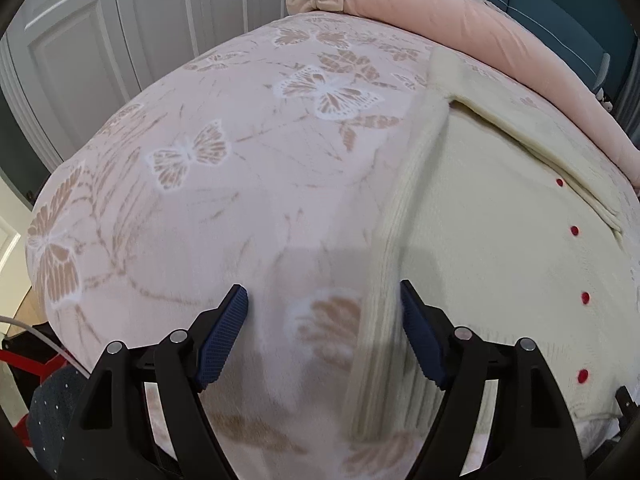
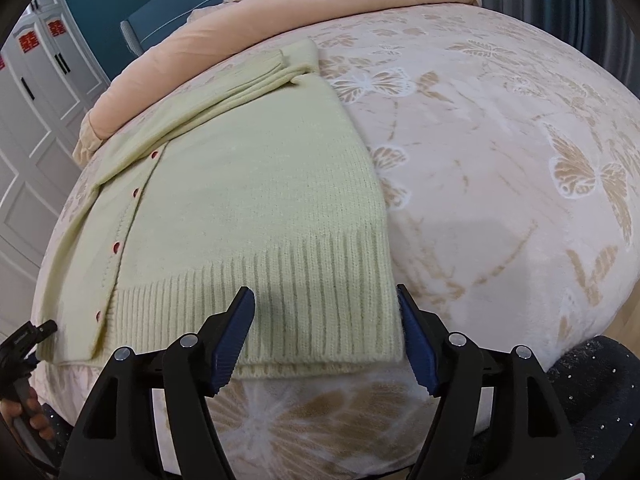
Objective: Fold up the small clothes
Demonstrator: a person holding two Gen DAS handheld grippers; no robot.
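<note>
A cream knit cardigan (image 2: 256, 184) with small red buttons (image 1: 574, 230) lies flat on a pink butterfly blanket (image 1: 224, 184). One sleeve (image 2: 240, 84) is folded across its upper part. My left gripper (image 1: 324, 300) is open, low over the cardigan's left folded edge (image 1: 400, 216), with nothing between its fingers. My right gripper (image 2: 326, 304) is open over the ribbed hem (image 2: 304, 280) at the cardigan's lower right corner. The left gripper also shows at the lower left edge of the right wrist view (image 2: 28, 340).
A long peach bolster pillow (image 2: 280, 12) lies along the far side of the bed. White panelled wardrobe doors (image 1: 120, 28) stand beyond the bed. A dark speckled cushion (image 2: 592, 392) sits at the bed's near edge.
</note>
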